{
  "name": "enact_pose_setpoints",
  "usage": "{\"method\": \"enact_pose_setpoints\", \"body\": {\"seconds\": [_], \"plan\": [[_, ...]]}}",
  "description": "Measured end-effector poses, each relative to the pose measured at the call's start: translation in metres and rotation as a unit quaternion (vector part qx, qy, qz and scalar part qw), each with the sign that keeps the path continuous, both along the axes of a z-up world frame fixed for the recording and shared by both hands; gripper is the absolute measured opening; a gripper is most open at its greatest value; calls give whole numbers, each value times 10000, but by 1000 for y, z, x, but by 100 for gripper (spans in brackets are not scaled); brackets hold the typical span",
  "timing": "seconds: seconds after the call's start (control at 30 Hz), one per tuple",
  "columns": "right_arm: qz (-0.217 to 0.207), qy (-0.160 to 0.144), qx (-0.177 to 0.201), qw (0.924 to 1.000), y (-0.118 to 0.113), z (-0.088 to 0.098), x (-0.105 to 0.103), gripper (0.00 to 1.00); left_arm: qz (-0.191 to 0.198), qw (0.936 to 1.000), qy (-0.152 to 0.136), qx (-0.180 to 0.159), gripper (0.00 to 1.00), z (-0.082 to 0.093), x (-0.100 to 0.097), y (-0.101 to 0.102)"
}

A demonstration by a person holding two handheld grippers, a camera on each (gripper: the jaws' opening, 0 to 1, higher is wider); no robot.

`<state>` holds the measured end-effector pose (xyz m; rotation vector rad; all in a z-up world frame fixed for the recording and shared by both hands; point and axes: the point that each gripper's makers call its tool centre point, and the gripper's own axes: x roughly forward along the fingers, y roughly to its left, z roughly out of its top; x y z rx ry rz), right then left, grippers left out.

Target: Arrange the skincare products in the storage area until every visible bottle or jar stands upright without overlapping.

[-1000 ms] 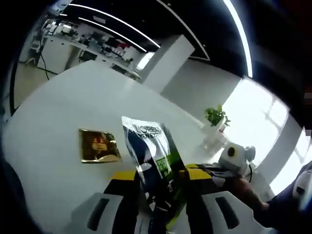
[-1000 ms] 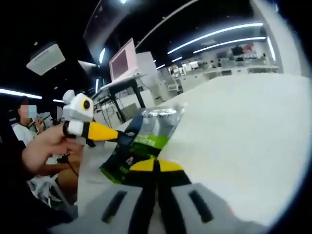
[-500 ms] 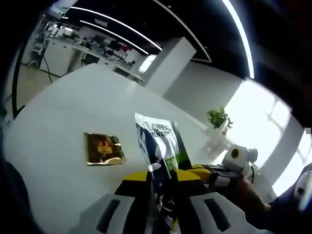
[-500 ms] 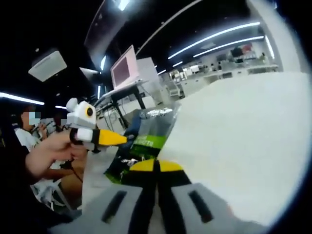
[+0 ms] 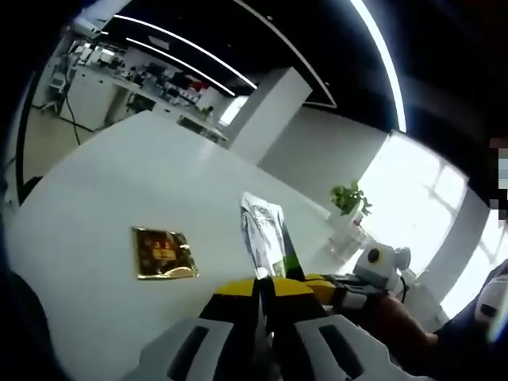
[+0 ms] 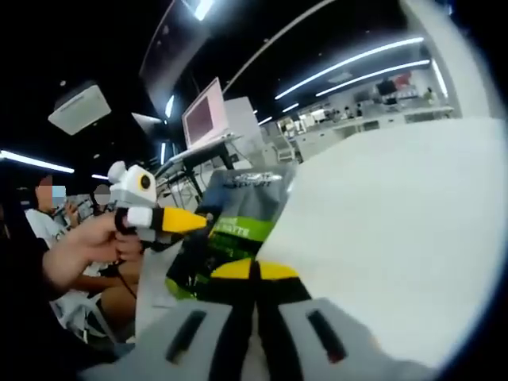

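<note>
white table [image 5: 103,182], bright office, potted plant [image 5: 347,198]

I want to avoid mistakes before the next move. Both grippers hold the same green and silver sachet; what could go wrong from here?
1. The left gripper and right gripper both pinch the thin green and silver foil sachet above the white table; pulling apart might tear or crumple it.
2. If one releases early, the sachet could swing or drop.
3. Set down carelessly, it might land overlapping the flat gold foil packet.

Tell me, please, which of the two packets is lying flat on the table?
The gold packet lies flat on the white table; the green-and-black packet is held up edge-on between both grippers.
</note>
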<state>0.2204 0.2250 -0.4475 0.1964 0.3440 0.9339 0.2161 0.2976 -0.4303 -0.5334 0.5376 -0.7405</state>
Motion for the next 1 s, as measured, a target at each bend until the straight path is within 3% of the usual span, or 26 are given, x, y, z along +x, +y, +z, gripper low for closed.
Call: {"method": "enact_pose_setpoints", "body": {"seconds": [0.33, 0.5, 0.77, 1.0], "plan": [[-3, -32, 172, 9998, -2, 6, 1, 0, -125, 9992, -366, 105, 1, 13, 1, -3], [-112, -19, 518, 9986, -11, 16, 0, 0, -214, 9984, -519, 92, 0, 25, 2, -8], [-391, -179, 721, 9965, -34, 32, -3, 0, -470, 9962, -715, 136, 0, 40, 3, -31], [-723, -436, 674, 9941, -63, 48, -5, 0, -762, 9931, -882, 109, 0, 53, 6, -60]]}}
